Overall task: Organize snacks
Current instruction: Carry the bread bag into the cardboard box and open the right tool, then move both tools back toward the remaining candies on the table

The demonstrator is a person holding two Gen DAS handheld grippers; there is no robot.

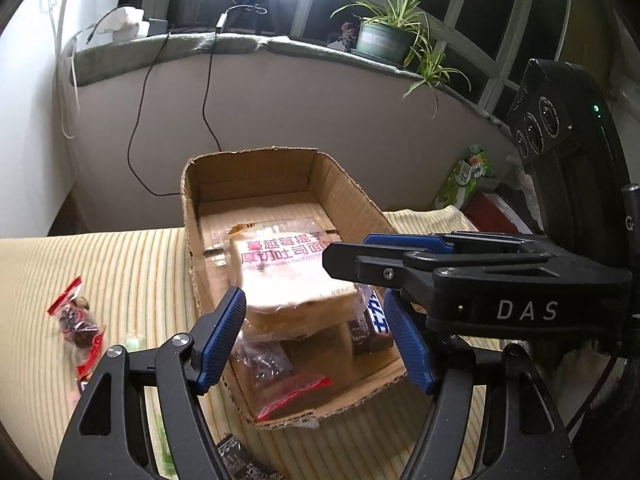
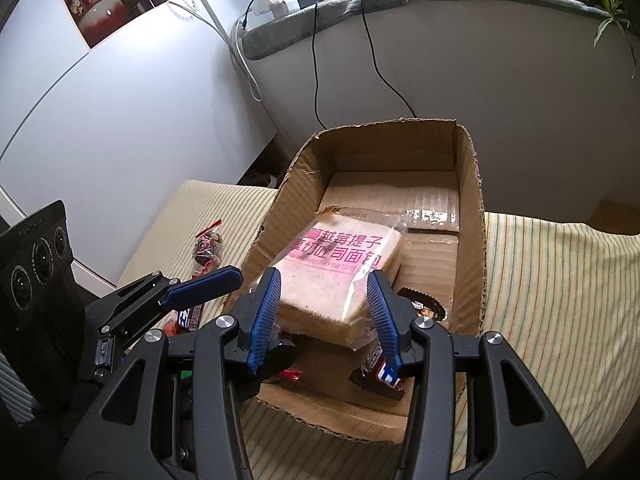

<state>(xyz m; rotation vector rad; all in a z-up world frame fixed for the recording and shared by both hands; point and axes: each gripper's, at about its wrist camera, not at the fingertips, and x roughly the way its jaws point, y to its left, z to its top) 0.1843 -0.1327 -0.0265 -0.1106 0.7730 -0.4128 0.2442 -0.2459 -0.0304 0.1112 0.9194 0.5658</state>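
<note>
A brown cardboard box stands open on the striped cloth. My right gripper is shut on the near end of a wrapped toast pack with pink print, held a little above the box floor. In the left wrist view the right gripper reaches in from the right. My left gripper is open, its pads either side of the pack and apart from it. Under the pack lie a chocolate bar and a red-edged clear packet.
Another red-edged snack packet lies on the striped cloth left of the box. A dark wrapper sits at the near edge. Behind are a sill with a potted plant, hanging cables and a green packet.
</note>
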